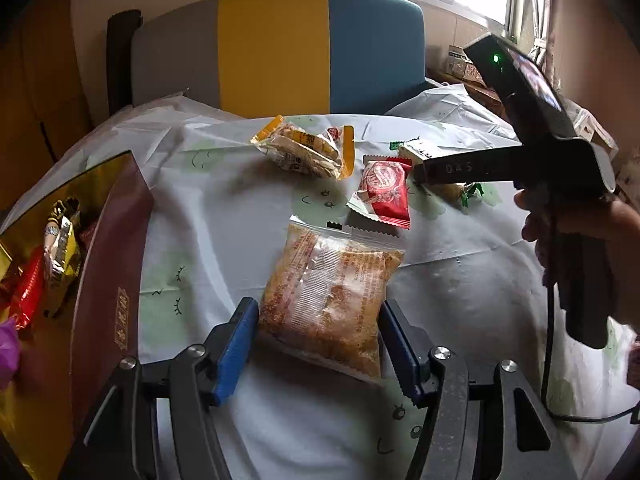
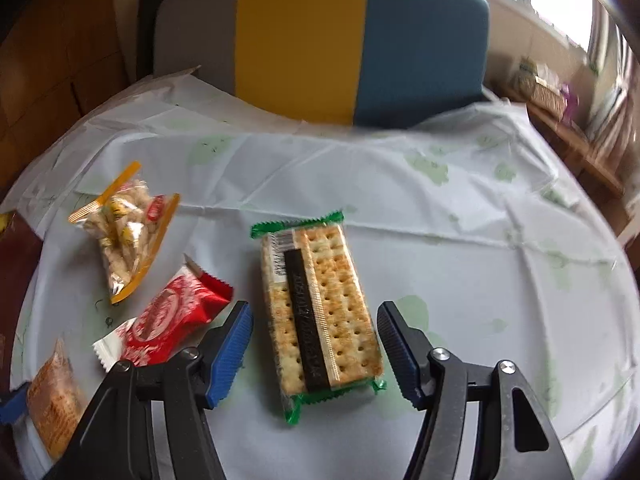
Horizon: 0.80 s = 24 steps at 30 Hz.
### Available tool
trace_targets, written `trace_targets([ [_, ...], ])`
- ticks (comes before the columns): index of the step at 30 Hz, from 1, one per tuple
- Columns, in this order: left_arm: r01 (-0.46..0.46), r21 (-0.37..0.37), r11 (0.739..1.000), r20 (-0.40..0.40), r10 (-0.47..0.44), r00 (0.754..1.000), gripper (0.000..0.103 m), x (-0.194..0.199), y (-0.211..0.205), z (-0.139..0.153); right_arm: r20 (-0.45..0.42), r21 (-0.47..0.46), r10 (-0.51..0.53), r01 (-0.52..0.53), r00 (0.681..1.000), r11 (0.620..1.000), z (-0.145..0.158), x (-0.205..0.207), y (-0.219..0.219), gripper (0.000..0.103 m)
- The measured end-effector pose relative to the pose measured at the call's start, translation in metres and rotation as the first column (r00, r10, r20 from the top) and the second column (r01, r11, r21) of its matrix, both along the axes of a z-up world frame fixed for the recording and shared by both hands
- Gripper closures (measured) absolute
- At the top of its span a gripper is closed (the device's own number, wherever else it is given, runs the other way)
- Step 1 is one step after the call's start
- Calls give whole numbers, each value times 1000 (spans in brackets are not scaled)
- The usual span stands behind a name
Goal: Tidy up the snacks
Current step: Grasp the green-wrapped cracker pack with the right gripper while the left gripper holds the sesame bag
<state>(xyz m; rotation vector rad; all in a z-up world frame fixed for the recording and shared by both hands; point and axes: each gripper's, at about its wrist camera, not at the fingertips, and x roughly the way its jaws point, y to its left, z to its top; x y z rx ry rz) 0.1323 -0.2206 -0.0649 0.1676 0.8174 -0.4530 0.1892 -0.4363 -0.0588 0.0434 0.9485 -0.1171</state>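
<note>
An orange crumb-snack packet [image 1: 328, 296] lies flat on the white cloth. My left gripper [image 1: 316, 306] is open around its near half, the blue pads right beside its long edges without squeezing it. In the right wrist view the same packet [image 2: 56, 404] shows at the lower left with one left fingertip [image 2: 12, 404] beside it. My right gripper [image 2: 314, 312] is open above a green-edged cracker pack [image 2: 324, 280], with a gap on each side. A red packet [image 2: 168, 320] and a clear bag with yellow edges [image 2: 124, 232] lie to its left.
A maroon box [image 1: 108, 264] with a gold inside stands at the left and holds several wrapped snacks [image 1: 60, 248]. A grey, yellow and blue chair [image 1: 280, 48] is behind the table. A person's hand [image 1: 580, 224] holds the right gripper's handle, from which a cable hangs.
</note>
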Motion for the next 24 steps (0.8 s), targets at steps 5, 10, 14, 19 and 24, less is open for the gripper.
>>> trace_targets([
  [5, 0, 3, 1000, 4, 0, 1000, 39, -1, 0, -1, 38, 38, -26, 25, 999, 999, -1, -10, -9, 50],
  [10, -2, 10, 1000, 2, 2, 1000, 39, 0, -1, -2, 8, 59, -59, 59, 998, 997, 3, -32, -6, 51],
  [14, -6, 21, 1000, 3, 6, 1000, 38, 1, -2, -3, -4, 157, -132, 131, 991, 979, 6, -61, -8, 51],
  [19, -9, 18, 1000, -2, 9, 1000, 38, 1, -2, -3, 9, 195, -164, 159, 986, 968, 4, -109, 5, 51],
  [24, -10, 37, 999, -3, 10, 1000, 36, 1, -4, -3, 70, 147, -167, 156, 983, 977, 1, -133, 17, 51],
])
